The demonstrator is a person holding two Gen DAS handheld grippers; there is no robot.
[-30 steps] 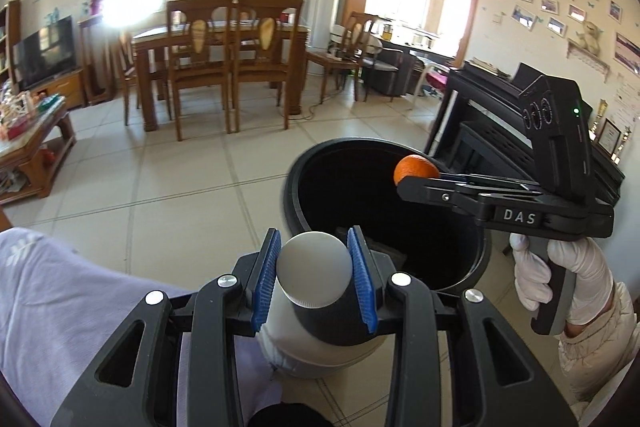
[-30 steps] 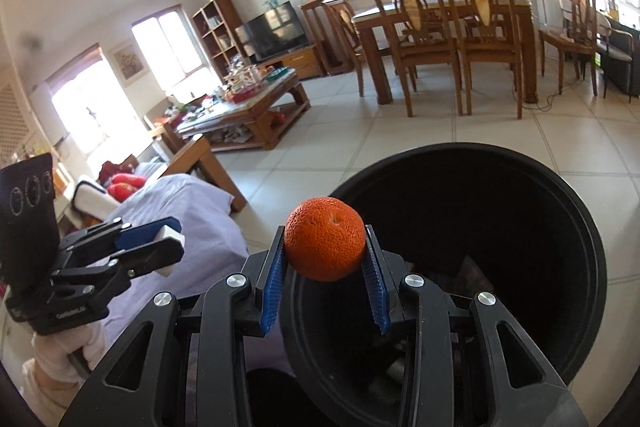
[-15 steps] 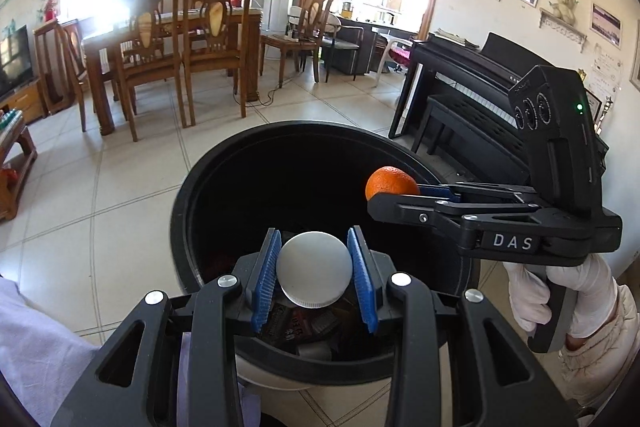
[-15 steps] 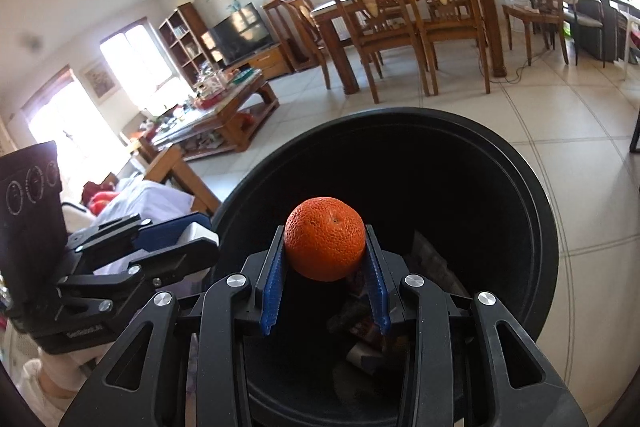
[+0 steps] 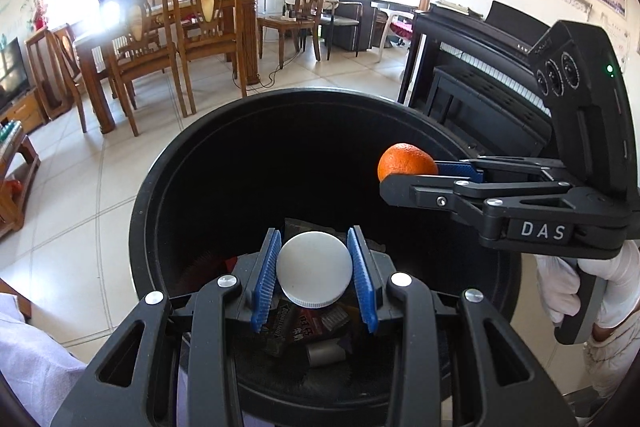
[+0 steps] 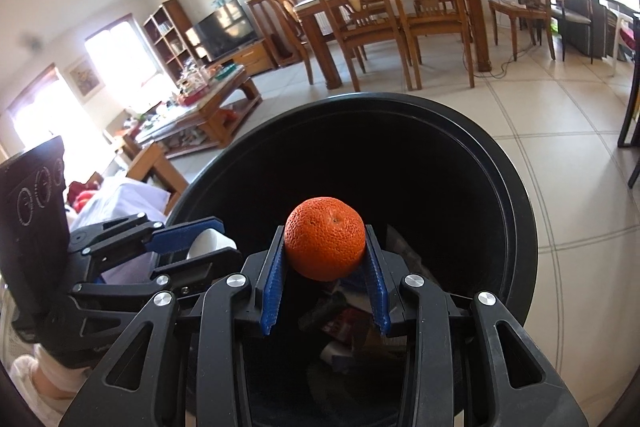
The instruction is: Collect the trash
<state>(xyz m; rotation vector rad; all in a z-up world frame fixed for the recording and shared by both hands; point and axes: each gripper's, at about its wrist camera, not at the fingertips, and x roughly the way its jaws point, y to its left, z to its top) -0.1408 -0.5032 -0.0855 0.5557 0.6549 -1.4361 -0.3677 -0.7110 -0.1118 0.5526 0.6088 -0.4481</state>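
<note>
Left hand-held gripper (image 5: 315, 273) clamped on a white round cap (image 5: 314, 269), held over the open black trash bin (image 5: 256, 123); right hand-held gripper (image 6: 326, 263) clamped on an orange tangerine (image 6: 325, 238), also above the bin mouth; wrappers (image 5: 304, 327) lie on the bin bottom; tile floor (image 5: 80, 211) under the bin.

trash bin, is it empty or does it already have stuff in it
Not empty. The black trash bin has wrappers and other scraps at its bottom, seen from both wrist views. How full, cannot tell.
</note>
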